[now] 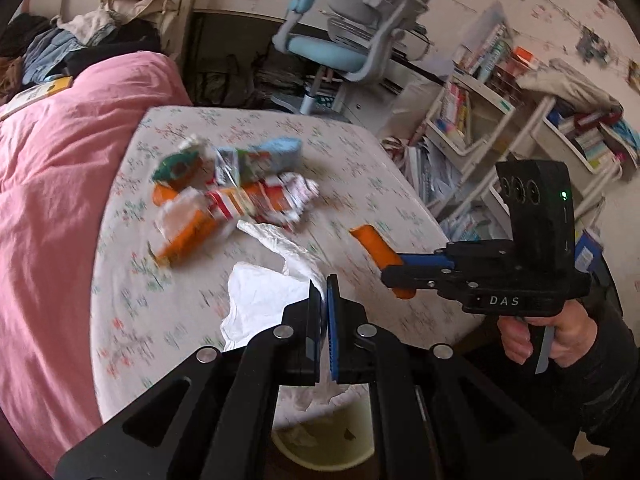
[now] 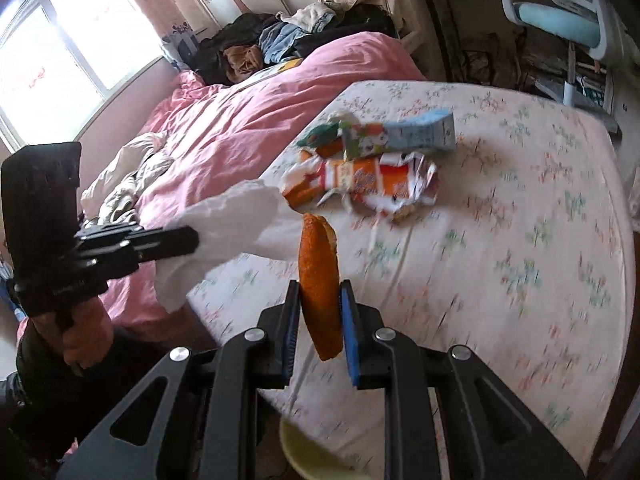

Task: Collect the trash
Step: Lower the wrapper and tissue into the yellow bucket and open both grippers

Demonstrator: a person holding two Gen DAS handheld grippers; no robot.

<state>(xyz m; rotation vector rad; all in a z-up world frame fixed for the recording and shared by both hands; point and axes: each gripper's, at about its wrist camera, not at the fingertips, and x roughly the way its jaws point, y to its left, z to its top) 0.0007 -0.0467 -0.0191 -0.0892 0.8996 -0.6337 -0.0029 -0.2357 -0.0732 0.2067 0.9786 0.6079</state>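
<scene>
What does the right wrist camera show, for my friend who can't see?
The right gripper pinches an orange peel above a flowery bedsheet. The left gripper holds a white tissue, and snack wrappers lie piled beyond.

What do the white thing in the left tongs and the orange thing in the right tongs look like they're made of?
White thing: probably tissue paper, matte, crumpled, limp. Orange thing: looks like citrus peel, curved, dull pebbly skin, paler inside edge; blur leaves it unsure.

right tongs (image 2: 320,316) clamp orange peel (image 2: 318,280) | left tongs (image 2: 192,240) clamp white tissue (image 2: 228,236) | wrappers (image 2: 368,160) on bed (image 2: 520,260)
</scene>
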